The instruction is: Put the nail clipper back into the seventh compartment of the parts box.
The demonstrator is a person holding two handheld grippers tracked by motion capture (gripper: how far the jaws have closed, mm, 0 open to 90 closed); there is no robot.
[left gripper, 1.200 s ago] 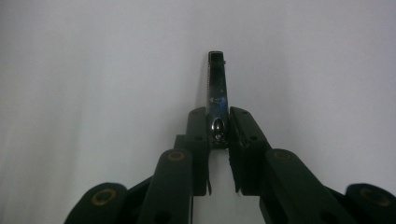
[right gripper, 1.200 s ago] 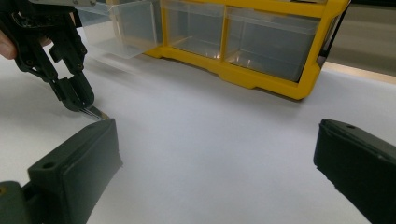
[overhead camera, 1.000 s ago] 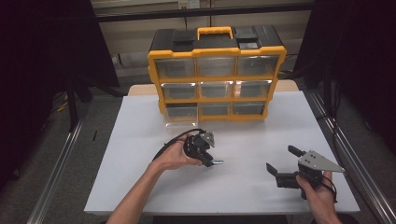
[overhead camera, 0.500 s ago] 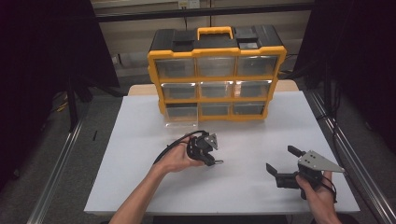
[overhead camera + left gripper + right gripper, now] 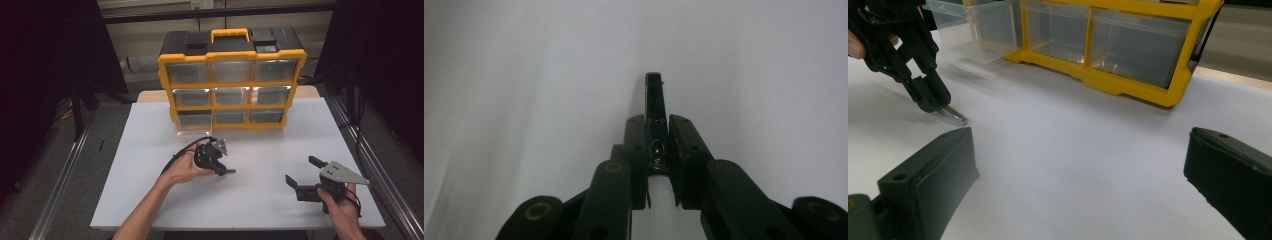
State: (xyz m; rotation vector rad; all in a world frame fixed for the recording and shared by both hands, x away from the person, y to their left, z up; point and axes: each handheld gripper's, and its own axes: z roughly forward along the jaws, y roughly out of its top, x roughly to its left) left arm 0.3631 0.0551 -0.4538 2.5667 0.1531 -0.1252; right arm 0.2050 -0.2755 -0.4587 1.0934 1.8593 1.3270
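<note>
organiser [image 5: 231, 80]: yellow plastic frame, black top, clear drawers
table [image 5: 150, 190]: plain white
held strip [image 5: 654, 107]: thin, dark, shiny
grippers [image 5: 306, 176]: black jaws

Left claw [image 5: 658, 165] clamped on thin dark metal piece [image 5: 654, 100], white table [image 5: 524, 75]
</note>
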